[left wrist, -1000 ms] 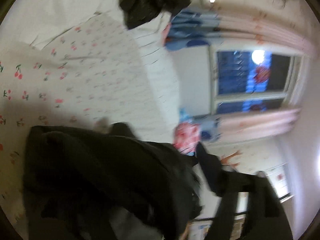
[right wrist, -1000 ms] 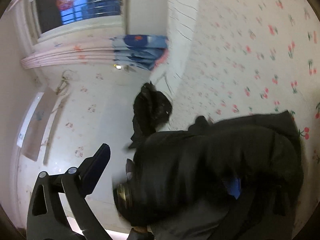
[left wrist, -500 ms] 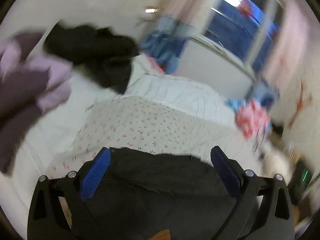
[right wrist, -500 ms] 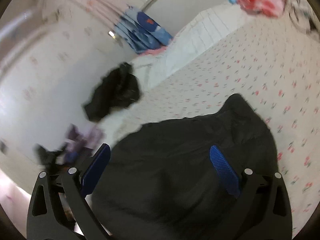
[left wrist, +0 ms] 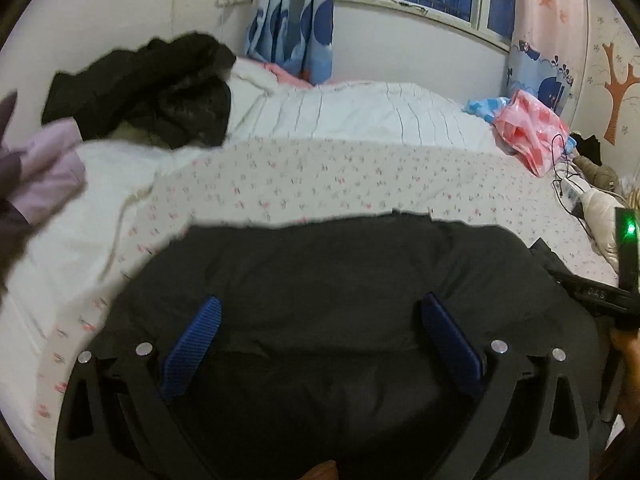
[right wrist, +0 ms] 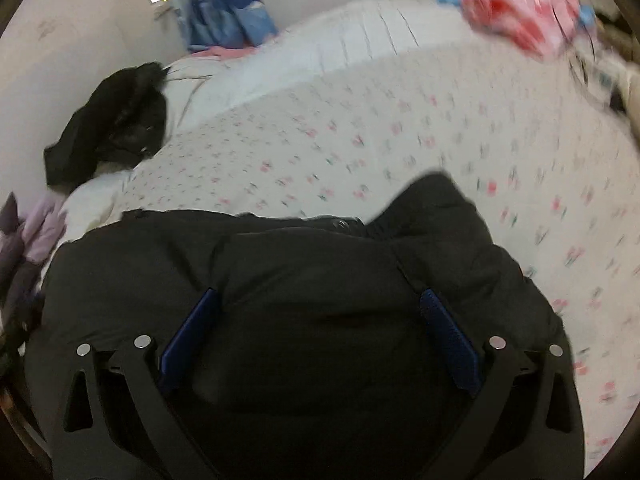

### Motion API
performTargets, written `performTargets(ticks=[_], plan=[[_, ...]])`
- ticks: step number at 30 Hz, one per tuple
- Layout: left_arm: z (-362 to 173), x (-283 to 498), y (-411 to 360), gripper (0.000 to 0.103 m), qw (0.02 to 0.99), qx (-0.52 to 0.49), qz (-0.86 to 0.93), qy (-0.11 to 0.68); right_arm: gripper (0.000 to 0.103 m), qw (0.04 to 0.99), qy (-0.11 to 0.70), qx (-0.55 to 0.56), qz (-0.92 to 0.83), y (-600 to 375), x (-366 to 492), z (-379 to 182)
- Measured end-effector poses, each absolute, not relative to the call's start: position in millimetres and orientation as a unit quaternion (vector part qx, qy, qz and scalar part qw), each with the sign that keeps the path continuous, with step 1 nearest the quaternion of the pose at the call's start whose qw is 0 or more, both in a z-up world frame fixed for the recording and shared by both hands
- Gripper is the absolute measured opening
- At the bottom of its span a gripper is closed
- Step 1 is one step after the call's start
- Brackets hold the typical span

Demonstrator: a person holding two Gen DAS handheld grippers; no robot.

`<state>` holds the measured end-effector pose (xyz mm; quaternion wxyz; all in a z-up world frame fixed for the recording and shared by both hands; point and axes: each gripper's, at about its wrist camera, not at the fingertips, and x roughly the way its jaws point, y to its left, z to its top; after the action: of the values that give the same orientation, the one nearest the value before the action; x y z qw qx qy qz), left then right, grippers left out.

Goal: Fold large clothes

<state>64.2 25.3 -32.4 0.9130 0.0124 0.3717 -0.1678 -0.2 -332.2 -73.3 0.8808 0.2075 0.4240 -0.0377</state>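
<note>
Lying in left wrist view: the black padded jacket [left wrist: 352, 280] sits in a bulky, roughly folded heap on the bed [left wrist: 320, 176], at its near edge.
Jacket fabric: matte, puffy, softly creased, with an uneven upper outline.
Left gripper [left wrist: 320, 344]: its jaws have just been opening and now stand spread wide; the blue ribbed pads [left wrist: 192, 344] hang over the jacket without pressing it.
Bed cover: pale cotton sheet printed with small pink cherries, with a white striped quilt [left wrist: 360, 116] bunched behind it.
Other clothes: a crumpled black garment [left wrist: 152, 88] at the far left of the bed, lilac cloth [left wrist: 44, 172] blurred at the left edge.
Far right: a pink plastic bag [left wrist: 528, 132], crinkled and glossy.
Right wrist view, jacket [right wrist: 304, 288]: same dark mound, one rounded lobe poking up toward the cherry sheet [right wrist: 400, 128], a snap button on its seam.
Right gripper [right wrist: 320, 340]: jaws wide apart over the jacket, gripping nothing; the background is motion-blurred.
</note>
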Motion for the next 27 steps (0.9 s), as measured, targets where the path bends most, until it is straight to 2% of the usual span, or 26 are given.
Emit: performTargets(ticks=[5, 13, 17, 21, 24, 27], plan=[[-44, 61, 19, 0.096, 0.915, 0.033, -0.155, 0.371, 0.096, 0.878, 0.437, 0.188, -0.046, -326, 3, -76], [-46, 54, 19, 0.096, 0.920, 0.043, -0.152, 0.358, 0.096, 0.912, 0.384, 0.142, -0.011, -283, 29, -20], [-47, 54, 24, 0.096, 0.922, 0.033, -0.153, 0.355, 0.096, 0.899, 0.424, 0.110, -0.019, -259, 66, -48], [-48, 57, 25, 0.096, 0.920, 0.029, -0.157, 0.358, 0.096, 0.875, 0.464, 0.139, -0.018, -262, 86, -86], [-44, 60, 22, 0.096, 0.913, 0.040, -0.161, 0.373, 0.096, 0.873, 0.472, 0.122, -0.015, -263, 89, -75], [-18, 62, 17, 0.096, 0.923, 0.050, -0.166, 0.343, 0.096, 0.894, 0.431, 0.119, -0.035, -279, 80, -46]])
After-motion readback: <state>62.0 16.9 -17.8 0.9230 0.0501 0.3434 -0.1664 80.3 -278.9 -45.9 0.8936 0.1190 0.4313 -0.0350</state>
